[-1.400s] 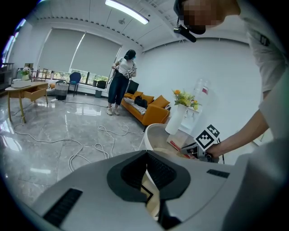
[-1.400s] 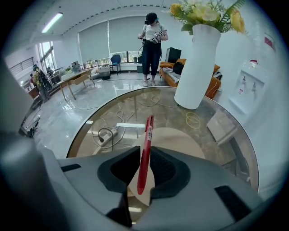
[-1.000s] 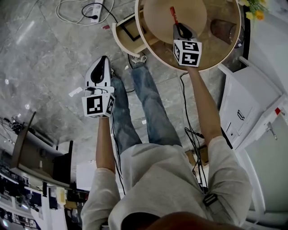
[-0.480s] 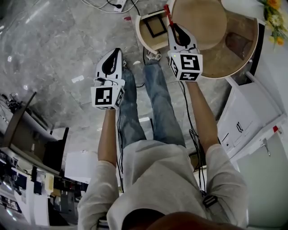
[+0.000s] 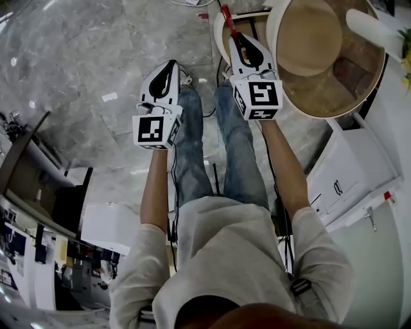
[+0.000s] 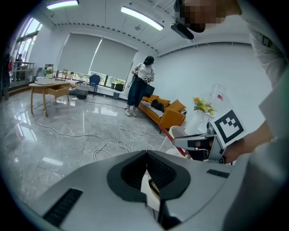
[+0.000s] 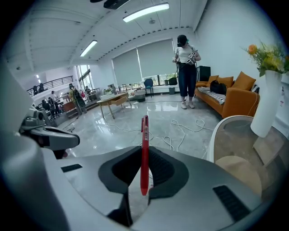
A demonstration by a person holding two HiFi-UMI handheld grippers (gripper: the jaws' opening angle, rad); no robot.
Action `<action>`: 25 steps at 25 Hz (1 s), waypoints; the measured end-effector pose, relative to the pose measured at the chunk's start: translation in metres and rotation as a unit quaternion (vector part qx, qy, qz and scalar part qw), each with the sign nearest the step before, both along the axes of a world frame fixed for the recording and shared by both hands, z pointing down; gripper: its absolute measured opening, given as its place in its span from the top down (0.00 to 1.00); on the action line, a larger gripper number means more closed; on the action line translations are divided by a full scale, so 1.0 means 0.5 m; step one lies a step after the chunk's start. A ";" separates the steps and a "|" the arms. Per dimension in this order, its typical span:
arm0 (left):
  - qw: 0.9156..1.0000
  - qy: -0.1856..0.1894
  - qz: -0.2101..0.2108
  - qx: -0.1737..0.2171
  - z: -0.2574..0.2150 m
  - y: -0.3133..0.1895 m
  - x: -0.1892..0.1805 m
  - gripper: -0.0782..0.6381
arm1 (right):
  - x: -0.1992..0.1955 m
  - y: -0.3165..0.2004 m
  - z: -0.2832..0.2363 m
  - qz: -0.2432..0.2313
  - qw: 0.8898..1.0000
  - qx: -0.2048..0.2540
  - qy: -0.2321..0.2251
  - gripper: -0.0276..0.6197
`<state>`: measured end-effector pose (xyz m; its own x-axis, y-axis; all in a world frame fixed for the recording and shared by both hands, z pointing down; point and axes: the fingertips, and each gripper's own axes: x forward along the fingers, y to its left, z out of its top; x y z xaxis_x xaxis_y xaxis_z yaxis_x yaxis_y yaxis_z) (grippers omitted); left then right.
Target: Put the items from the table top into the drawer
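Observation:
My right gripper (image 5: 239, 37) is shut on a red pen (image 5: 227, 16), which sticks out past its tips. It hangs over the open drawer (image 5: 219, 35) at the left side of the round table (image 5: 321, 114); the gripper hides most of the drawer. In the right gripper view the pen (image 7: 144, 135) stands upright between the jaws of that gripper (image 7: 144, 148). Lower and to the left, my left gripper (image 5: 172, 64) hovers over the floor. Its jaws meet with nothing between them (image 6: 146, 153). The left gripper view shows the right gripper (image 6: 198, 143) and the pen (image 6: 171, 139).
A white vase (image 5: 376, 26) with flowers stands at the table's far right, on a round wooden top (image 5: 308, 35). A white cabinet (image 5: 350, 173) is to the right, a desk (image 5: 38, 193) to the left. Cables lie on the floor. A person (image 7: 185, 67) stands by an orange sofa (image 7: 235, 97).
The right gripper has carried the red pen leftward off the table top to above the drawer. The left gripper has moved up and right, closer to the drawer.

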<state>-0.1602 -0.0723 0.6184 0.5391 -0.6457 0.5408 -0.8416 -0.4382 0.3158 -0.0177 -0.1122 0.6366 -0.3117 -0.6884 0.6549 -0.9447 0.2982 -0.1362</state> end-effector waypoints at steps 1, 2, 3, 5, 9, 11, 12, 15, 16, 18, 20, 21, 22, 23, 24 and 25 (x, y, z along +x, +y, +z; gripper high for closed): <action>1.000 0.000 0.000 -0.003 0.009 0.003 -0.005 0.87 | -0.004 0.006 0.017 0.000 1.000 -0.007 0.001 0.85; 1.000 0.000 0.000 -0.006 0.019 0.004 -0.008 0.87 | -0.007 0.012 0.037 0.000 1.000 -0.014 0.003 0.85; 1.000 0.000 0.001 -0.009 0.030 0.005 -0.012 0.87 | -0.009 0.018 0.059 0.001 1.000 -0.023 0.006 0.85; 1.000 0.001 0.002 -0.018 0.056 0.008 -0.018 0.87 | -0.008 0.034 0.111 0.004 0.999 -0.042 0.012 0.85; 0.999 0.002 0.002 -0.038 0.114 0.022 -0.024 0.87 | 0.014 0.077 0.230 0.018 0.996 -0.087 0.026 0.85; 0.999 -0.002 0.008 -0.043 0.140 0.030 -0.021 0.87 | 0.034 0.102 0.289 0.027 0.993 -0.111 0.034 0.85; 0.999 -0.003 0.011 -0.046 0.152 0.033 -0.020 0.87 | 0.045 0.115 0.319 0.031 0.991 -0.123 0.039 0.85; 0.999 -0.001 0.011 -0.053 0.183 0.035 -0.015 0.87 | 0.079 0.146 0.414 0.042 0.985 -0.159 0.053 0.85; 0.999 0.000 0.012 -0.053 0.192 0.034 -0.012 0.87 | 0.090 0.153 0.446 0.045 0.983 -0.170 0.058 0.85; 0.998 -0.001 0.011 -0.059 0.205 0.039 -0.008 0.87 | 0.107 0.170 0.503 0.049 0.978 -0.192 0.067 0.85; 0.998 0.000 0.012 -0.063 0.219 0.043 -0.004 0.87 | 0.123 0.181 0.553 0.059 0.973 -0.211 0.073 0.85; 0.998 0.001 0.012 -0.062 0.226 0.041 -0.003 0.87 | 0.129 0.181 0.576 0.065 0.971 -0.217 0.075 0.85; 0.998 0.001 0.011 -0.063 0.232 0.040 -0.004 0.87 | 0.133 0.179 0.599 0.069 0.969 -0.223 0.077 0.85; 0.998 0.001 0.009 -0.064 0.239 0.040 -0.006 0.87 | 0.136 0.180 0.622 0.070 0.967 -0.231 0.078 0.85; 0.998 0.000 0.007 -0.065 0.245 0.040 -0.007 0.87 | 0.138 0.182 0.645 0.070 0.965 -0.240 0.080 0.85; 0.998 -0.001 0.005 -0.067 0.251 0.038 -0.009 0.87 | 0.141 0.184 0.669 0.068 0.963 -0.250 0.081 0.85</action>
<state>-0.1645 -0.0531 0.7440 0.5442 -0.5625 0.6224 -0.8380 -0.4006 0.3705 0.0527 -0.0203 0.9712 -0.1073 -0.3021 0.9472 -0.9912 0.1065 -0.0783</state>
